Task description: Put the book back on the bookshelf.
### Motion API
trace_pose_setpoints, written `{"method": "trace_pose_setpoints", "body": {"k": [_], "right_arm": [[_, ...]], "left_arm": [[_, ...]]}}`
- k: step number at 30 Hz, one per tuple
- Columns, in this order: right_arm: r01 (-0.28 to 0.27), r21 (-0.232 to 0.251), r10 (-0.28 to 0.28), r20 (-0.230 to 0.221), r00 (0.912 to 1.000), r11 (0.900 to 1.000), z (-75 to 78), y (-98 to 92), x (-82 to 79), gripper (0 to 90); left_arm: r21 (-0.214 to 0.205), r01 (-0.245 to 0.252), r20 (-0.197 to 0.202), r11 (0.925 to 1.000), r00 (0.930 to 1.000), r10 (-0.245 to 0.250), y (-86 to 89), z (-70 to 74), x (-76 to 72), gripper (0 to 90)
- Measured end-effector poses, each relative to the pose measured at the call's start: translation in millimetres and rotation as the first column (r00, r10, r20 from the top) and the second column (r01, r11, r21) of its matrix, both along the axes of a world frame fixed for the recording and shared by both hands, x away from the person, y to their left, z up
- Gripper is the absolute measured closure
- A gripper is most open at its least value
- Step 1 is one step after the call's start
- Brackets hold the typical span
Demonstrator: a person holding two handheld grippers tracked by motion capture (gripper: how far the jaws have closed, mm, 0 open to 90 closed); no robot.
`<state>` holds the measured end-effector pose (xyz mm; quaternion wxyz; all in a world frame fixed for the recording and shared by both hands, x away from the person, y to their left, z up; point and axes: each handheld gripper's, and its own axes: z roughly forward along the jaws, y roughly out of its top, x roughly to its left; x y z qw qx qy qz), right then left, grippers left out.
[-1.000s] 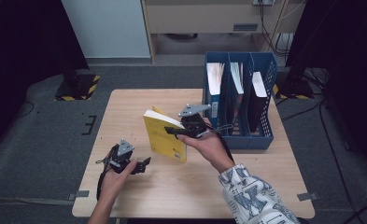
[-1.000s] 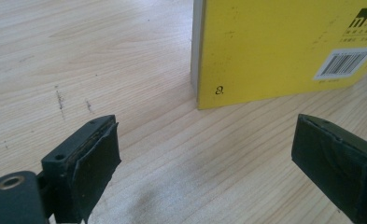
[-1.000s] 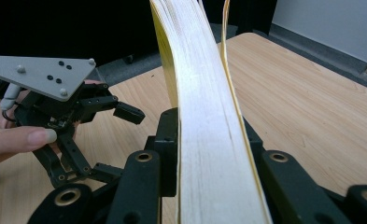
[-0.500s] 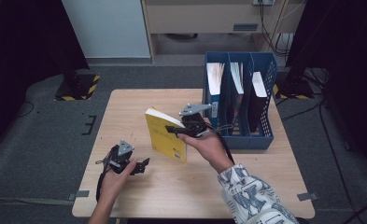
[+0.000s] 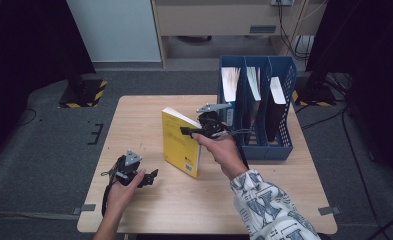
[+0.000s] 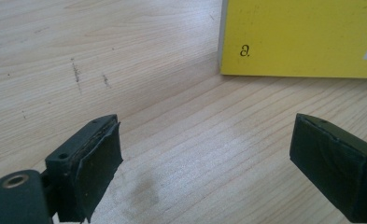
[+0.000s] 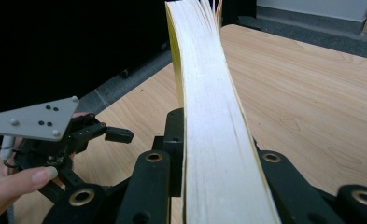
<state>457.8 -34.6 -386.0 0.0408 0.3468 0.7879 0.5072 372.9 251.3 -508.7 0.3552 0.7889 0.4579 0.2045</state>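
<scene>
My right gripper point(image 5: 186, 132) is clamped on the book point(image 5: 180, 143): yellow cover, thick white page block, standing upright on the table point(image 5: 139, 115), w/ its pages between my jaws. My left gripper point(image 5: 151, 175) rests wide open, nothing in it, book just ahead. Behind the right gripper: blue file rack point(image 5: 264, 145), papers & booklets upright in its slots.
</scene>
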Motion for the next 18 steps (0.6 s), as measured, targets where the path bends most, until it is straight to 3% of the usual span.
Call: {"method": "trace_pose_setpoints", "body": {"k": [13,18], "right_arm": [[0.005,0.031,-0.005,-0.016,0.9999,0.9995,10.8,-6.6,-0.3,75.0],[0.004,0.054,-0.002,-0.019,0.9998,0.9985,13.5,-11.9,-3.3,74.9]], "left_arm": [[0.015,-0.015,-0.014,0.9998,0.9998,0.015,2.5,-2.1,0.9,8.4],[0.058,-0.029,-0.022,0.9979,0.9993,0.030,4.6,-5.2,1.9,8.1]]}}
